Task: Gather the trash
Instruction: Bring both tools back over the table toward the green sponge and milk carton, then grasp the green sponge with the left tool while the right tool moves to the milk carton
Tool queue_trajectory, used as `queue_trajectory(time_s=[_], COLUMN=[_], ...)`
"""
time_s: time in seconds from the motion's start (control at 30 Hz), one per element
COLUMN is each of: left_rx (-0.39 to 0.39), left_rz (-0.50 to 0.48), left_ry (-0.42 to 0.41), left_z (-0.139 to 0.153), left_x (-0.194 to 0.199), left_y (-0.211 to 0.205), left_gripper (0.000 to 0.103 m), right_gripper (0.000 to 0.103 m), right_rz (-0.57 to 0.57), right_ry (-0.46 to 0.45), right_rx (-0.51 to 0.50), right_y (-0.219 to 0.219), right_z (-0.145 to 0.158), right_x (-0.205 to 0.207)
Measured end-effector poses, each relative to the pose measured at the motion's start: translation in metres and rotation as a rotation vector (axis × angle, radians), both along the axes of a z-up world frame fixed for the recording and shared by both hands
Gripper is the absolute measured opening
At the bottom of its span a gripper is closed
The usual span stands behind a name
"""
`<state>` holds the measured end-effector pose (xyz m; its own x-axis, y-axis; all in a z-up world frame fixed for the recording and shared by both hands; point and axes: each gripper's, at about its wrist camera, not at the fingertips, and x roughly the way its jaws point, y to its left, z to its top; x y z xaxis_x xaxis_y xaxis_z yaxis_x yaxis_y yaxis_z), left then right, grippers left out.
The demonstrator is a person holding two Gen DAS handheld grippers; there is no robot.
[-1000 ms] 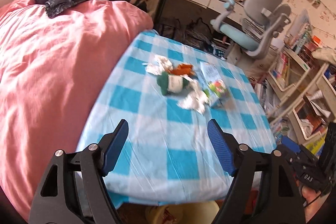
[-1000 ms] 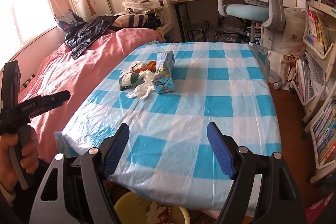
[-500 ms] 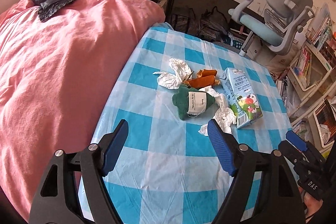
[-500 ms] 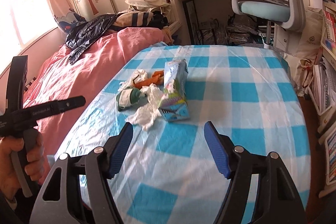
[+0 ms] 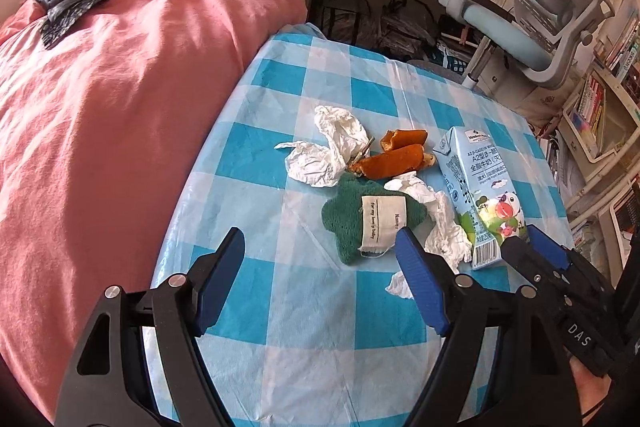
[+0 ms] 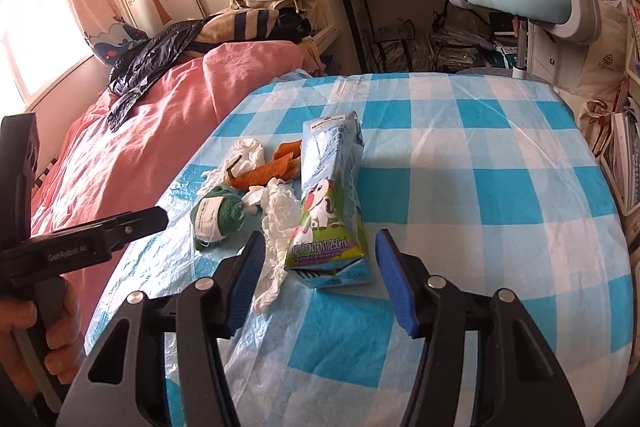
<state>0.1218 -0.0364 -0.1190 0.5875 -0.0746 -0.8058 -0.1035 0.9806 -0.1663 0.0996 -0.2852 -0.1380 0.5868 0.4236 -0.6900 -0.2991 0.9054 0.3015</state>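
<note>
Pale-blue cardboard, printed with a cartoon cow, makes up the milk carton [image 6: 330, 203] lying on its side near the middle of the blue-and-white checked worktop [image 6: 480, 187]. Touching its left flank is a crumpled white tissue [image 6: 276, 223]; beyond that lie curled strips of orange peel [image 5: 394, 157], a second crumpled white tissue [image 5: 328, 151] and a dark green knitted piece with a white cloth label [image 5: 370, 221], all bunched in one small heap close to the worktop's edge beside the pink-covered bed [image 5: 120, 127].

The right hand-held gripper [image 6: 320, 267] is lined up on the carton's near end; its jaws have just been closing and now stand about half apart, with the carton's base just ahead of them and neither pad pressing on it. The left hand-held gripper [image 5: 320, 259] hangs wide and empty, its blue pads [image 5: 420, 283] just short of the green piece.

This looks like the reach for the first pickup. The next move probably calls for pushing the right jaws forward astride the carton before squeezing, gently enough not to crush the cardboard.
</note>
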Motion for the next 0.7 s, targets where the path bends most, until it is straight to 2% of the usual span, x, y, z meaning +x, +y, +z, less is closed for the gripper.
queue_trajectory(time_s=[0.37, 0.53, 0.7], left_rx=[0.023, 0.022, 0.005], left_rz=[-0.042, -0.049, -0.052], left_ry=[0.016, 0.025, 0.040], left_z=[-0.010, -0.015, -0.023], left_x=[0.020, 0.025, 0.031], left_y=[-0.016, -0.017, -0.017], left_gripper=[0.074, 0.074, 0.074], right_gripper=[0.052, 0.043, 0.043], right_rz=[0.002, 0.011, 0.011], right_ry=[0.006, 0.016, 0.019], right_rx=[-0.017, -0.029, -0.022], right_y=[0.001, 0.004, 0.001], right_z=[-0.003, -0.006, -0.005], right_x=[0.011, 0.014, 0.015])
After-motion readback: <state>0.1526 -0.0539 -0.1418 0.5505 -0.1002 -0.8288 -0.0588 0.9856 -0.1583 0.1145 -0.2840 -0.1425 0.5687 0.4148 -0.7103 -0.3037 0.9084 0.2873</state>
